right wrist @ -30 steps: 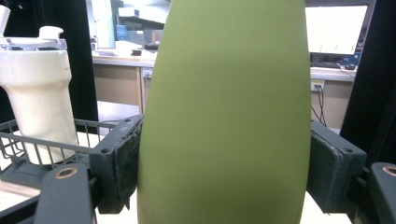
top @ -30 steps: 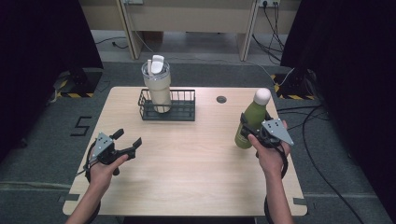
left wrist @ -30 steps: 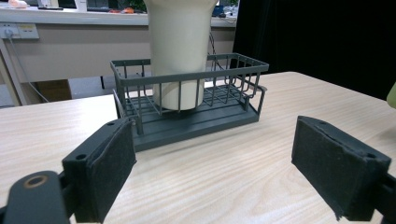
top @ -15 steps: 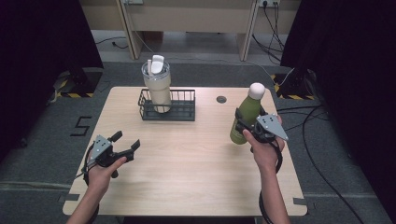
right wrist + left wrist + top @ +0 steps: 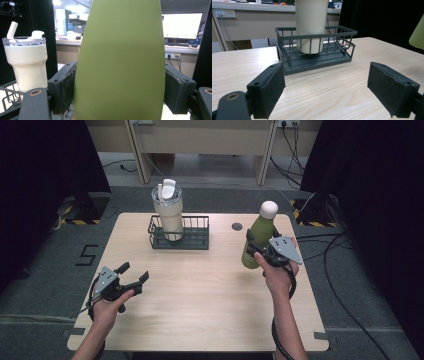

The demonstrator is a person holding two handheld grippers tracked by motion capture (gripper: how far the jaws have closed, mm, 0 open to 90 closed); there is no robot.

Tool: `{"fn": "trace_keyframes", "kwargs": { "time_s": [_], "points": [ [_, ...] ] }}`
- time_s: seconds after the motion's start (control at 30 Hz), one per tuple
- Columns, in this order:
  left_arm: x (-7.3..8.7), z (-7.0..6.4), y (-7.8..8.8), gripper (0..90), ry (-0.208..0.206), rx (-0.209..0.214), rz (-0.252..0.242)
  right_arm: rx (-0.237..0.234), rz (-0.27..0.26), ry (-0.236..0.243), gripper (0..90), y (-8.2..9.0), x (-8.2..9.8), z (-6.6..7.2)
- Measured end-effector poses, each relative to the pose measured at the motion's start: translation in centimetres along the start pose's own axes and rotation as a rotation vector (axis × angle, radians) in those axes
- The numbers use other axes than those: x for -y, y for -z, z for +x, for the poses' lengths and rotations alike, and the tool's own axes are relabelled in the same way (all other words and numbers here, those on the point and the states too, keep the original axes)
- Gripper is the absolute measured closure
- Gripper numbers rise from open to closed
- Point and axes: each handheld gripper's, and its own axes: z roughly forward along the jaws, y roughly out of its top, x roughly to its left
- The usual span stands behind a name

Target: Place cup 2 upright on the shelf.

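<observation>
Between the right tool's (image 5: 256, 251) pads, green bottle (image 5: 258, 237), clamped, upright

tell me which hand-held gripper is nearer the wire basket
Left, narrowly. The left hand-held gripper sits in front of the wire basket with bare table between. The right hand-held gripper, clamped on the green bottle, is off to the basket's right.

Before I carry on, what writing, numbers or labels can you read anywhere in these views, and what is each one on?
"5": dark mark on the grey floor left of the table.
Monitor behind the green bottle: lit, but its text is too blurred to read.
Bottle, cream tumbler and wire basket: no readable label.
</observation>
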Motion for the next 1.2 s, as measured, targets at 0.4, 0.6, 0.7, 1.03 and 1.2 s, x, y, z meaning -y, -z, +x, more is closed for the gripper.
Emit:
{"fn": "trace_keyframes", "kwargs": {
  "time_s": [0.4, 0.6, 0.7, 1.03, 1.2],
  "points": [
    [0.1, -0.1, 0.0, 13.8, 0.001, 0.002, 0.001, -0.017, -0.023, 0.000, 23.6, -1.3, -0.7, 1.3],
    [0.1, -0.1, 0.0, 13.9, 0.003, 0.003, 0.000, -0.043, -0.018, 0.004, 23.6, -2.0, -1.1, 2.0],
    [0.1, -0.1, 0.0, 13.9, 0.003, 0.003, 0.000, -0.063, -0.009, 0.004, 23.7, -2.4, -1.2, 2.4],
    [0.1, -0.1, 0.0, 14.0, 0.004, 0.003, 0.001, -0.141, 0.029, -0.004, 23.7, -3.7, -1.2, 3.1],
    [0.2, -0.1, 0.0, 14.0, 0.003, 0.004, 0.004, -0.173, 0.043, -0.002, 23.7, -4.3, -1.3, 3.2]
  ]
}}
